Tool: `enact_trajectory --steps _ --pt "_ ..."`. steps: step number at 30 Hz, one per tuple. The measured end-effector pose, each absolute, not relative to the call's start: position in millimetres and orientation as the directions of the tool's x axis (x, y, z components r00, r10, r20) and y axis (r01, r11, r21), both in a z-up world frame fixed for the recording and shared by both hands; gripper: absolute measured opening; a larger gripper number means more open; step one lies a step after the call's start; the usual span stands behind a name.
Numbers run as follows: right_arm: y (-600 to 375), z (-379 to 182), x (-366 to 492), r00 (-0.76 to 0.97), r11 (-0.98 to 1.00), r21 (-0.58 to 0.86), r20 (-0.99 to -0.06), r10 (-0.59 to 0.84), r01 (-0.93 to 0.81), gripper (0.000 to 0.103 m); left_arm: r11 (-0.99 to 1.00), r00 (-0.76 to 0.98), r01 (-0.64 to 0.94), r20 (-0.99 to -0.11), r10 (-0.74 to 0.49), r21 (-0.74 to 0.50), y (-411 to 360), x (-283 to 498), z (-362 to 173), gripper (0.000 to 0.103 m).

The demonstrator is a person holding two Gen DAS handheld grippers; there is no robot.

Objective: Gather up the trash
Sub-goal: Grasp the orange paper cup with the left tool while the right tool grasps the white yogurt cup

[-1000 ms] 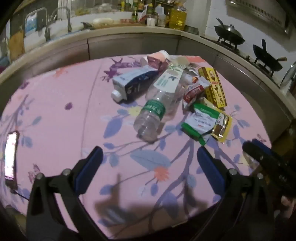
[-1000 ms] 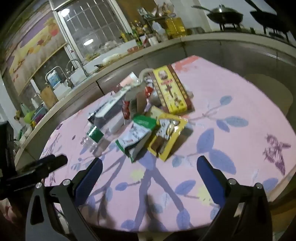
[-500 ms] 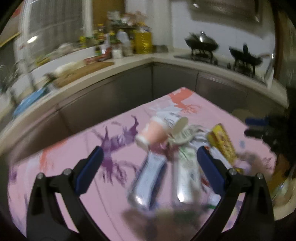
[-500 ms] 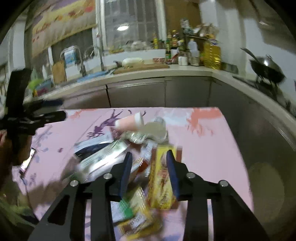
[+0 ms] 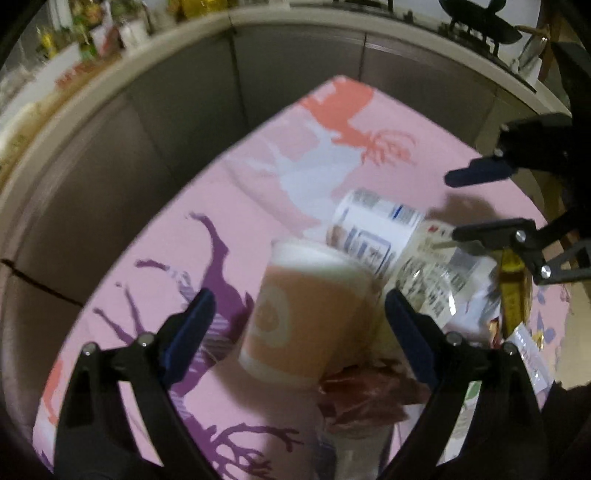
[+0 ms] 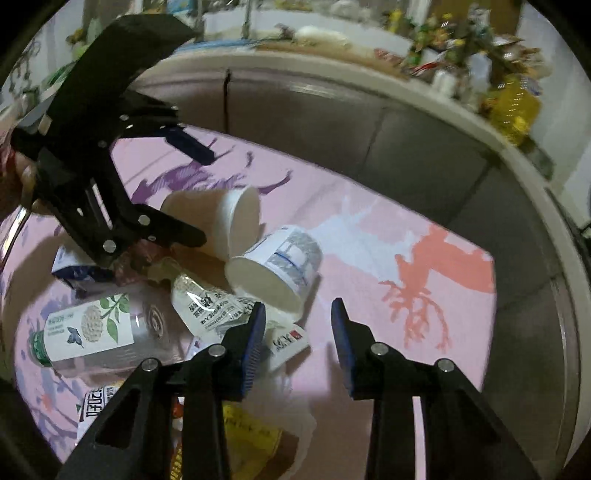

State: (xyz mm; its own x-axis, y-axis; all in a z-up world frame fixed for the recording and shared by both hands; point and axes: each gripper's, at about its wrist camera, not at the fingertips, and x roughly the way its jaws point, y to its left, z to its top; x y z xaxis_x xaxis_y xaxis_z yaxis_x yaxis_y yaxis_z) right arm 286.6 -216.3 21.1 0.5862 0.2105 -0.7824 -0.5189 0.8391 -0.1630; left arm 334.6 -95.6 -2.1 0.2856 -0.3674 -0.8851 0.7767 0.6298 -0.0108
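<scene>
A pile of trash lies on the pink flowered tablecloth (image 5: 258,192). An orange paper cup (image 5: 306,314) lies on its side between the open jaws of my left gripper (image 5: 295,317), not gripped. It also shows in the right wrist view (image 6: 221,218). A white and blue paper cup (image 5: 373,229) lies beside it, also seen in the right wrist view (image 6: 277,266). My right gripper (image 6: 299,336) is partly open and empty, just in front of that cup. A clear plastic bottle (image 6: 99,332) lies at the left.
Wrappers (image 6: 207,302), a red foil packet (image 5: 365,395) and a yellow box (image 5: 513,291) lie in the pile. Grey kitchen cabinets (image 6: 332,122) and a cluttered counter (image 6: 461,29) curve behind the table. The table's far edge (image 5: 424,107) is near.
Both grippers moved forward and down over the pile. The left now straddles the orange cup. The right jaws have opened wider than half a second ago.
</scene>
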Motion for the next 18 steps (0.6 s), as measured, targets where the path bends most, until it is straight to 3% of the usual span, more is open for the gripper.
enact_trajectory --steps 3,5,6,8,11,18 --pt "-208.9 16.4 302.7 0.554 0.828 -0.159 -0.806 0.206 -0.538 0.034 0.619 0.236 0.785 -0.91 -0.342 -0.028 -98.1 344.0 -19.7 0.088" --pt "-206.1 11.7 315.2 0.54 0.829 -0.146 -0.815 0.208 -0.539 0.034 0.623 0.209 0.781 -0.921 -0.329 -0.045 -101.8 349.1 -28.7 0.075" --pt "-205.3 10.1 320.0 0.536 0.83 -0.142 -0.818 0.208 -0.539 0.027 0.629 0.188 0.775 -0.927 -0.324 -0.062 -103.8 351.8 -33.9 0.066" --pt "-203.6 6.6 326.2 0.531 0.831 -0.13 -0.819 0.217 -0.54 0.014 0.638 0.192 0.767 -0.927 -0.323 -0.063 -105.0 353.0 -37.9 0.061" --pt "-207.2 10.5 321.1 0.575 0.839 -0.15 -0.789 0.217 -0.523 0.001 0.638 0.205 0.767 -0.919 -0.336 -0.062 -100.4 351.1 -33.2 0.058" --pt "-248.6 51.2 301.6 0.697 0.915 -0.088 -0.678 0.234 -0.393 0.001 0.695 0.338 0.719 -0.867 -0.366 -0.014 -77.2 344.3 19.6 0.058"
